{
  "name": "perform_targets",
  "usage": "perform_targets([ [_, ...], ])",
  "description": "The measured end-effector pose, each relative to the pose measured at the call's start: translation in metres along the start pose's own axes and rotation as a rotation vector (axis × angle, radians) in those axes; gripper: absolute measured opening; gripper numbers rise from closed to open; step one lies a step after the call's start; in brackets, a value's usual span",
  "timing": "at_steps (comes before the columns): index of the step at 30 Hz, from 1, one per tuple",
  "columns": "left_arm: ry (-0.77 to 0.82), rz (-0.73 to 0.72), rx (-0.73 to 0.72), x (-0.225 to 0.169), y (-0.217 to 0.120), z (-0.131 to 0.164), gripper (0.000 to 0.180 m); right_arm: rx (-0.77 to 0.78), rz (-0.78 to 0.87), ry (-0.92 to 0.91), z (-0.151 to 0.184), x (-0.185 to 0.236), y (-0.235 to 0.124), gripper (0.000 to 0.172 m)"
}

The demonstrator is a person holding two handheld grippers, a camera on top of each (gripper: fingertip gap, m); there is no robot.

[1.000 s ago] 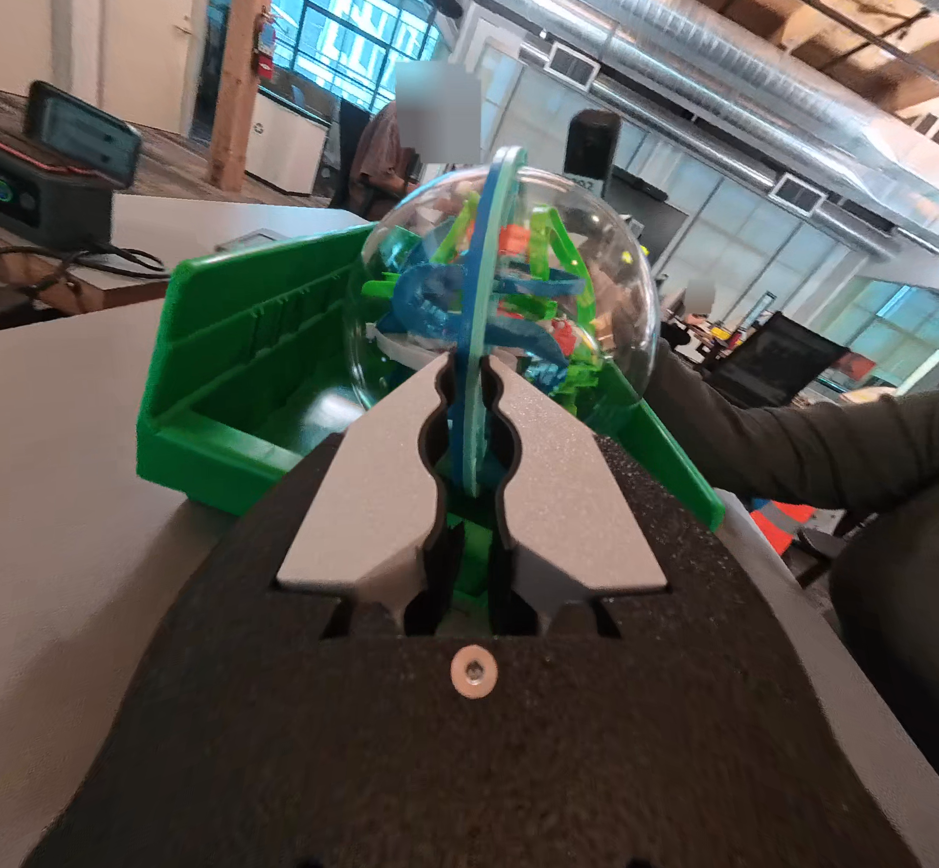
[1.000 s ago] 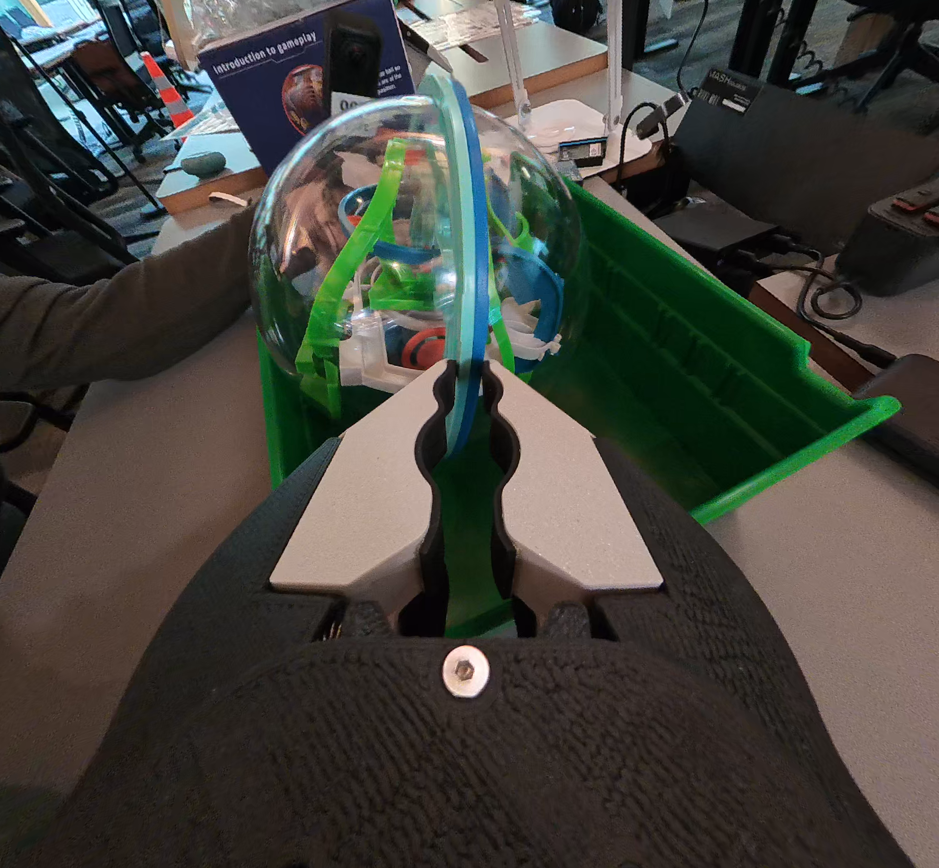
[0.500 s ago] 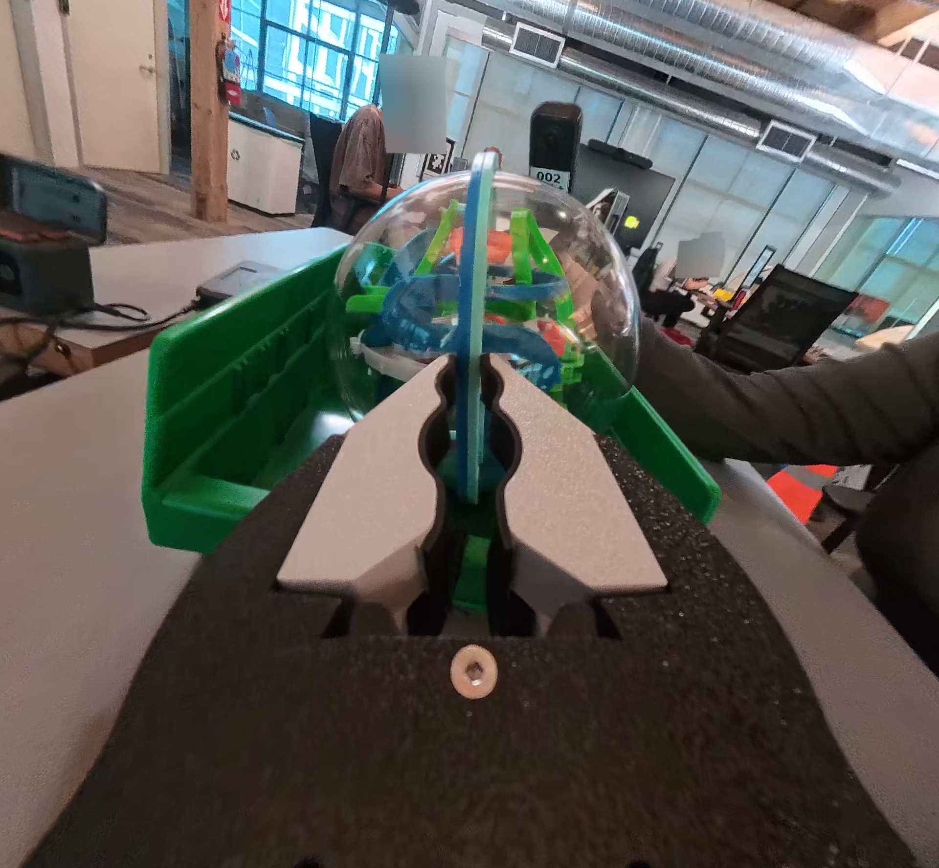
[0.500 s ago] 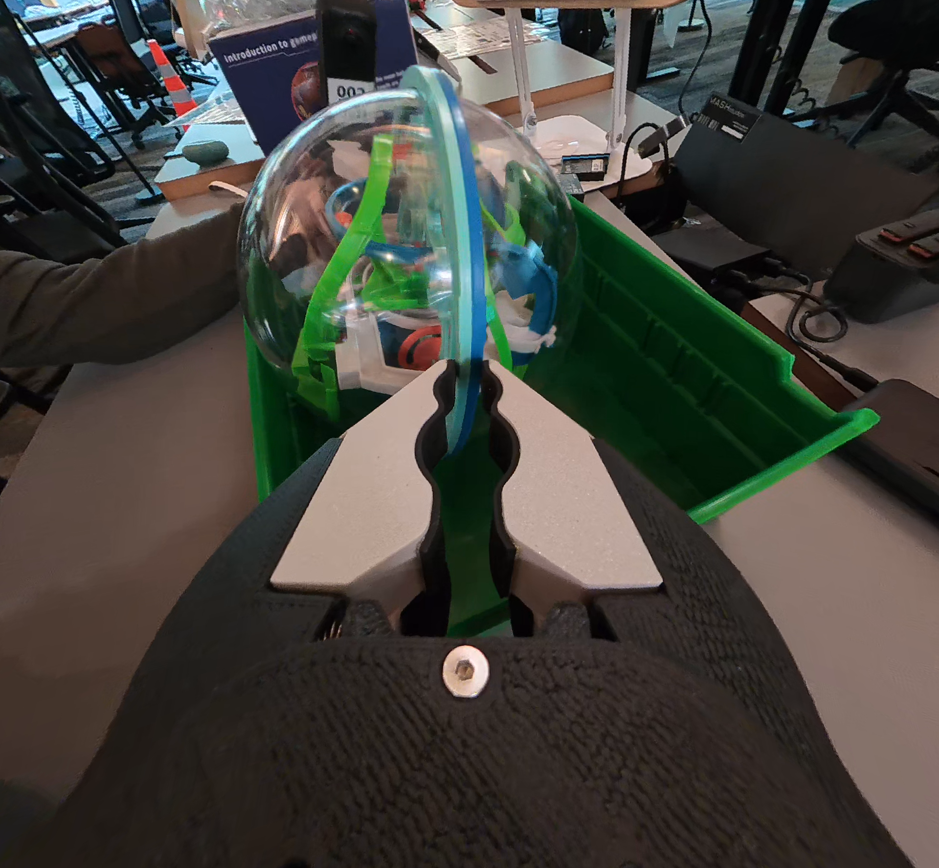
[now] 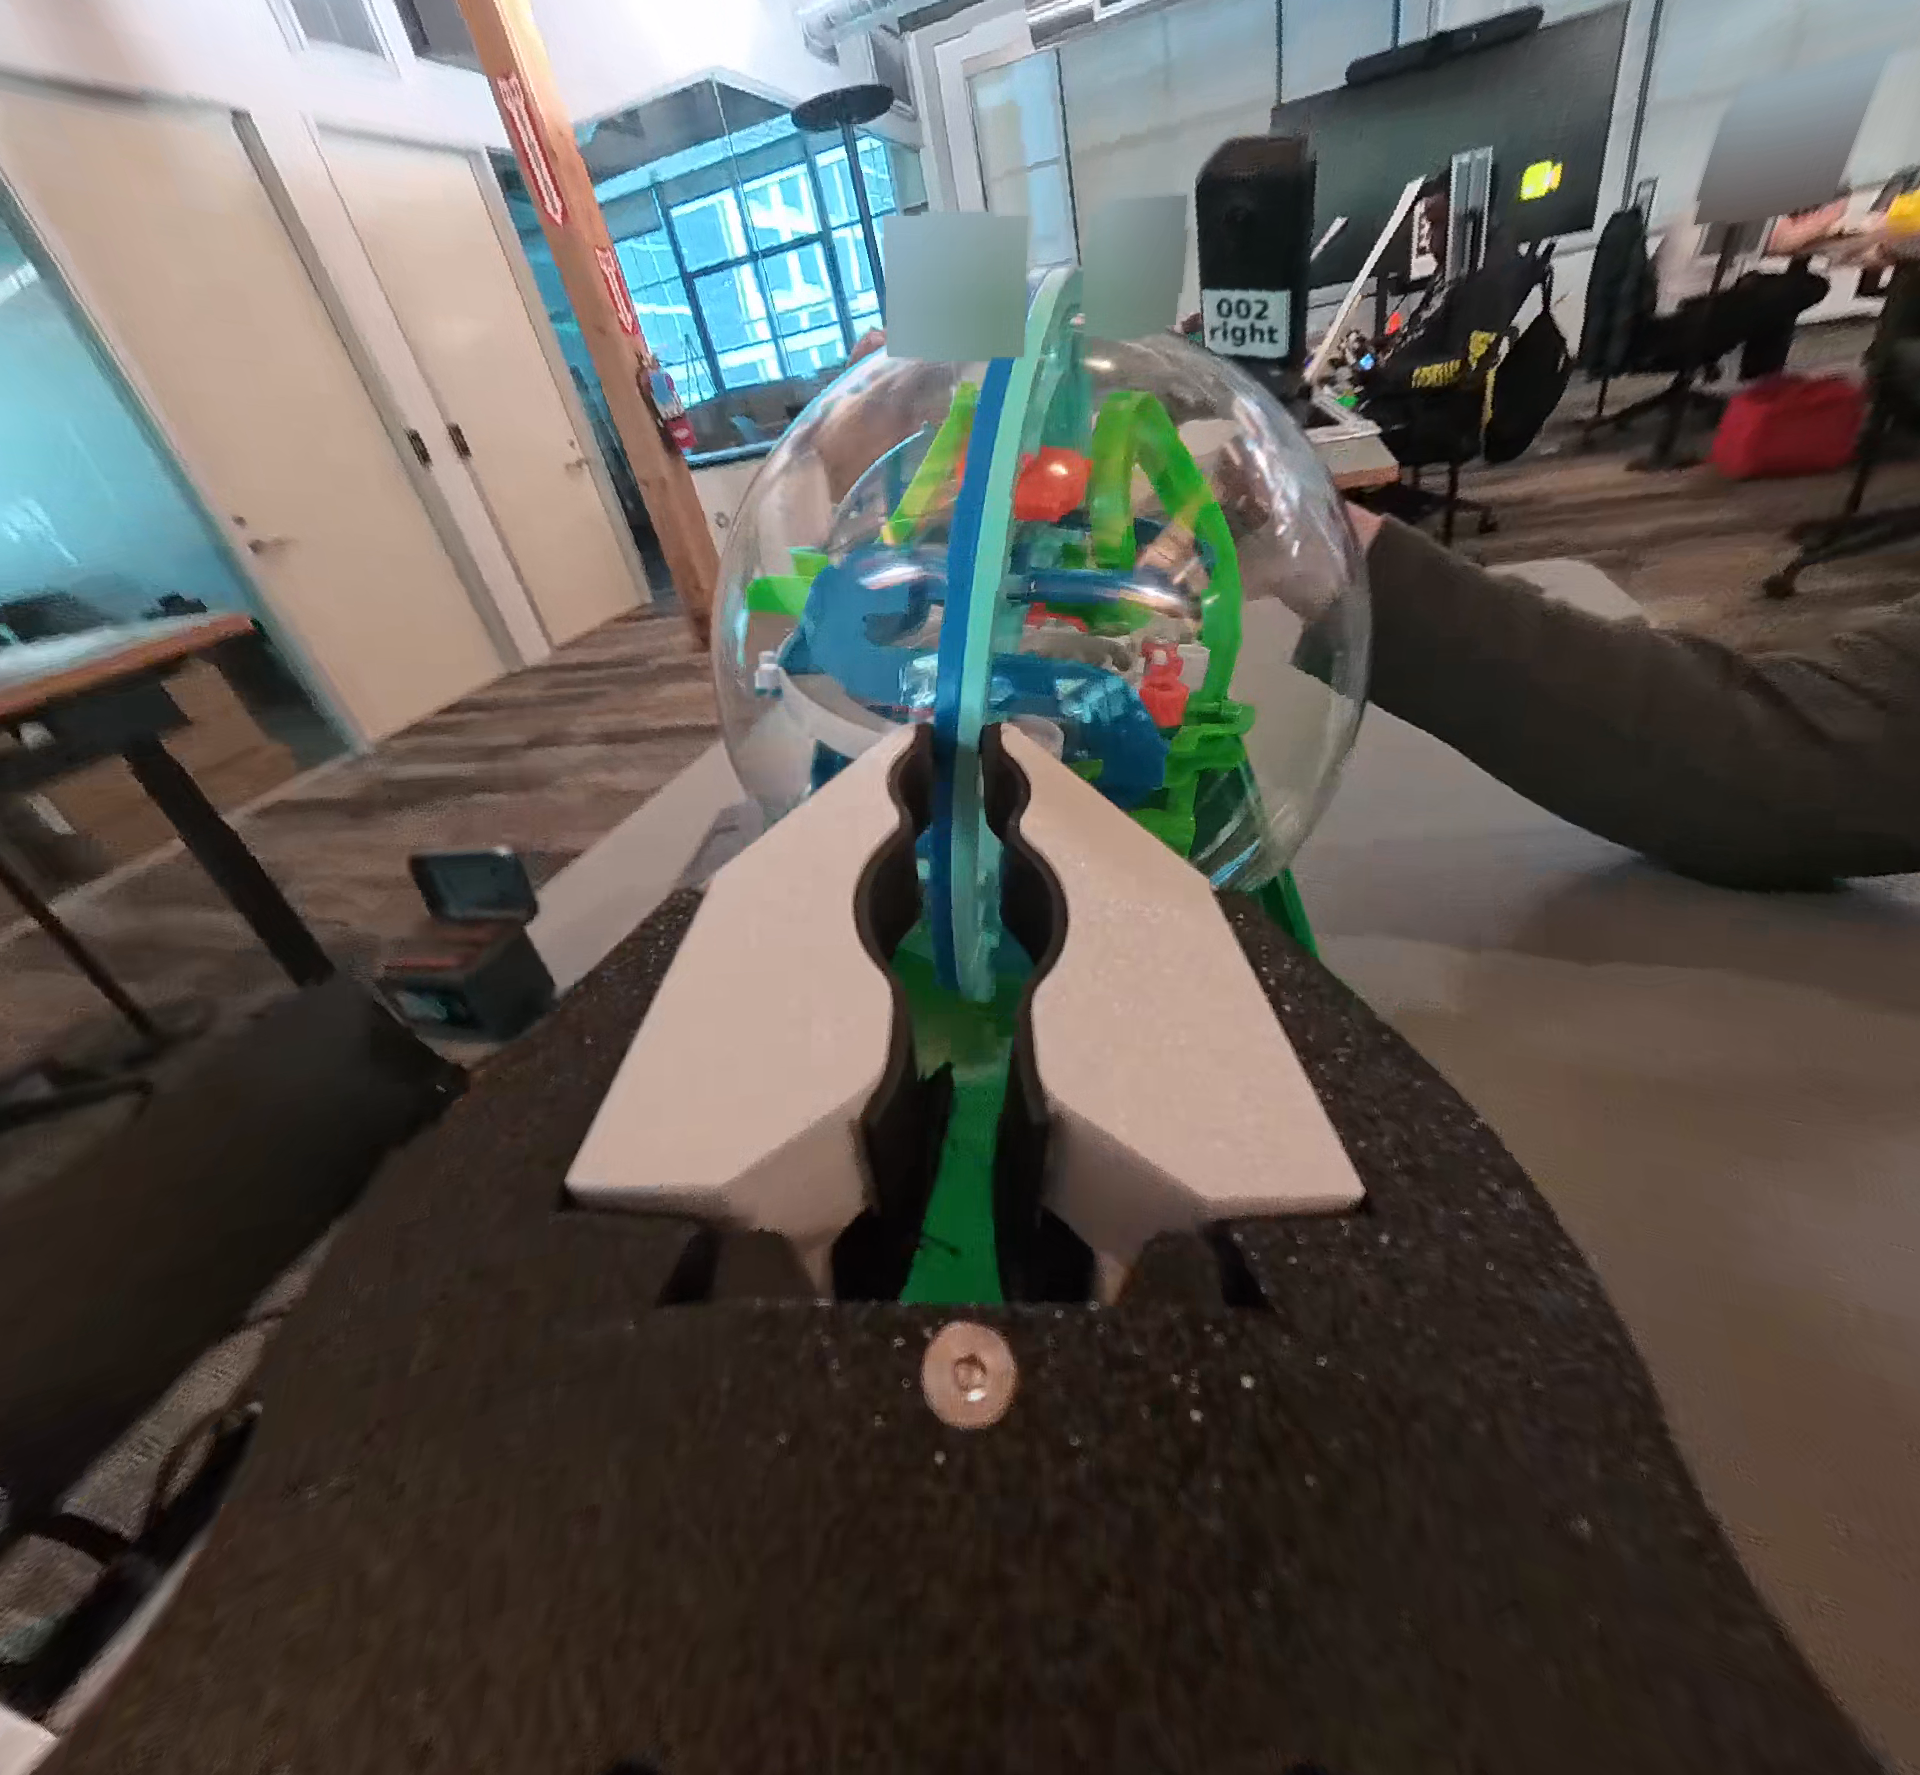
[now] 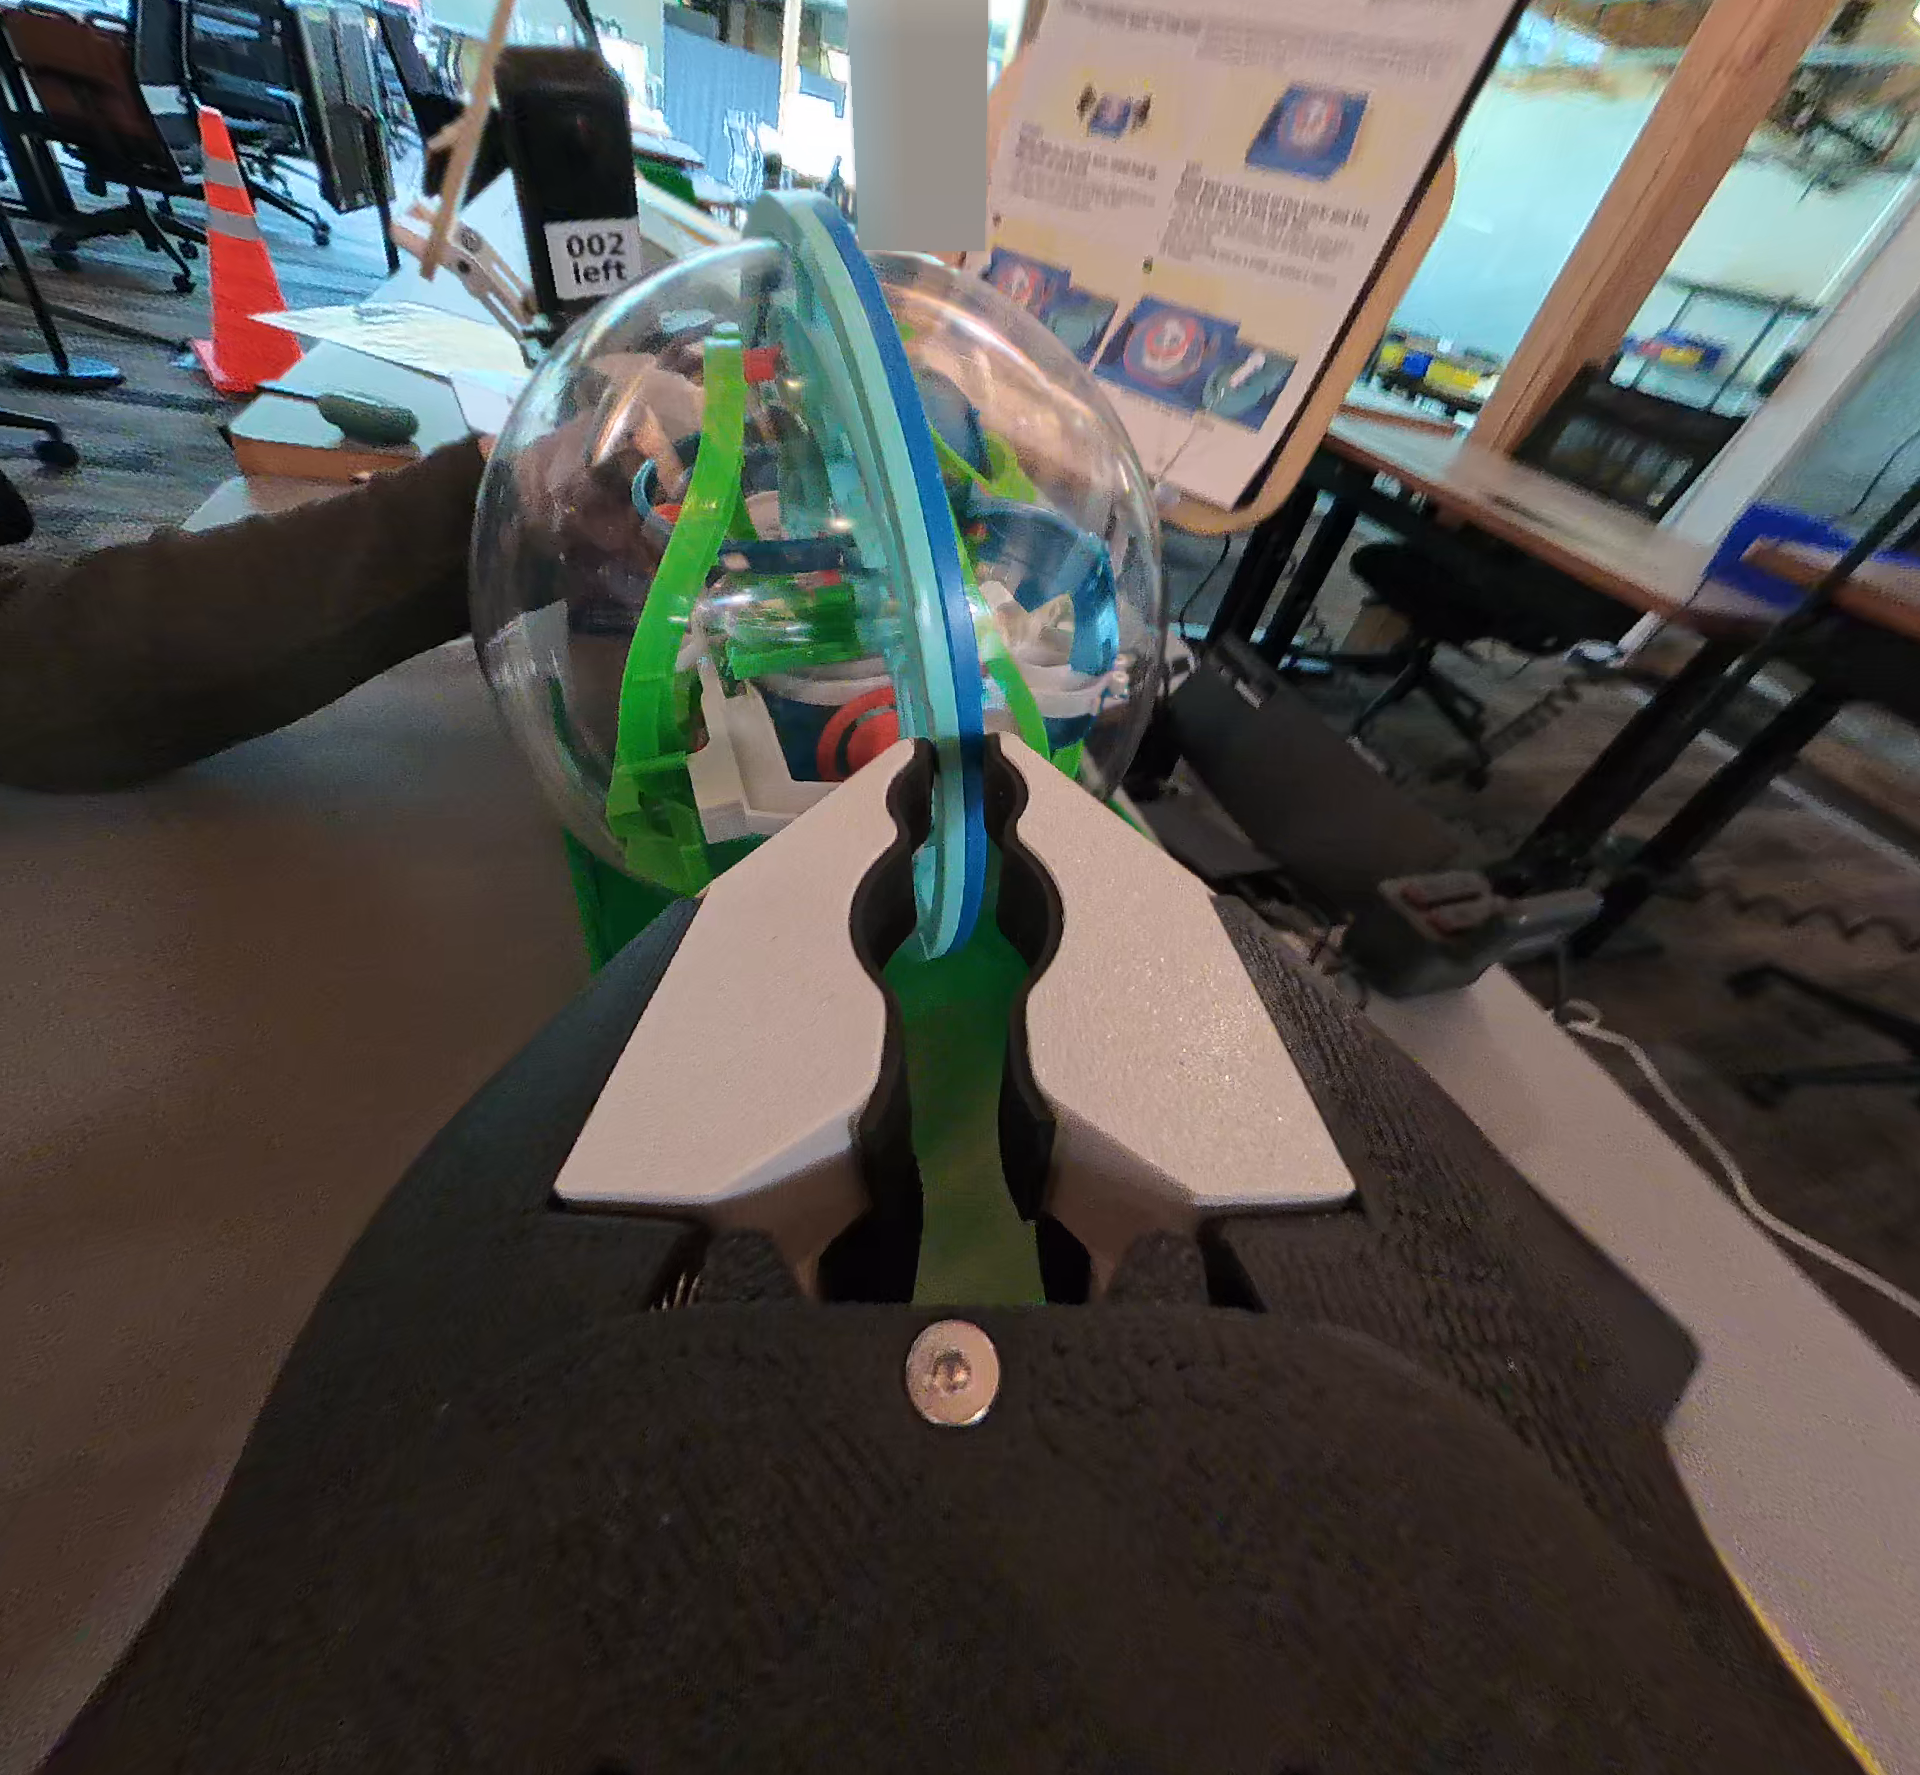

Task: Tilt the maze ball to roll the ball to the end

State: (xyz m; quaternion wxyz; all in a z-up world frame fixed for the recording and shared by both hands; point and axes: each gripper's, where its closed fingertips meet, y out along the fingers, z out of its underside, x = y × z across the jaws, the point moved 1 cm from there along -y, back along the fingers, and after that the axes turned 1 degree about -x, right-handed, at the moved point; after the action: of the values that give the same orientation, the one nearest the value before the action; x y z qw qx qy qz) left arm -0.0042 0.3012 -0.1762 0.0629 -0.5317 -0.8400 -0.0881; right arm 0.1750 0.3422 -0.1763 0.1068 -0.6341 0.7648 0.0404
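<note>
The maze ball (image 5: 1039,624) is a clear sphere with green, blue, white and red tracks inside and a blue and light-blue rim around it. It also shows in the right wrist view (image 6: 810,562). My left gripper (image 5: 961,749) is shut on the rim (image 5: 966,645) from one side. My right gripper (image 6: 954,759) is shut on the rim (image 6: 935,582) from the opposite side. Both hold the ball up above the green bin (image 6: 961,1102). The small rolling ball inside cannot be made out.
A grey table (image 5: 1558,1050) lies under the ball. A person's dark sleeve (image 5: 1621,717) reaches behind the ball. A black device (image 5: 468,946) sits at the left. A sheet on a stand (image 6: 1247,115) and an orange cone (image 6: 234,271) stand behind. Left tips to right tips: about 20 cm.
Both grippers have lifted and tilted the ball, keeping their grip on the rim. The green bin has dropped almost out of sight below the ball, and the background has swung.
</note>
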Motion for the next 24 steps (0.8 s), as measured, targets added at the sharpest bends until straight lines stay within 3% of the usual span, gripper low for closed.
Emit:
perform_targets([
  [13, 0.435, -0.115, -0.051, -0.041, -0.016, -0.080, 0.007, -0.174, 0.114, -0.365, -0.081, 0.037, -0.020, 0.009],
  [24, 0.619, -0.221, -0.066, -0.049, -0.022, -0.101, 0.007, -0.248, 0.190, -0.579, -0.110, 0.059, -0.029, 0.008],
])
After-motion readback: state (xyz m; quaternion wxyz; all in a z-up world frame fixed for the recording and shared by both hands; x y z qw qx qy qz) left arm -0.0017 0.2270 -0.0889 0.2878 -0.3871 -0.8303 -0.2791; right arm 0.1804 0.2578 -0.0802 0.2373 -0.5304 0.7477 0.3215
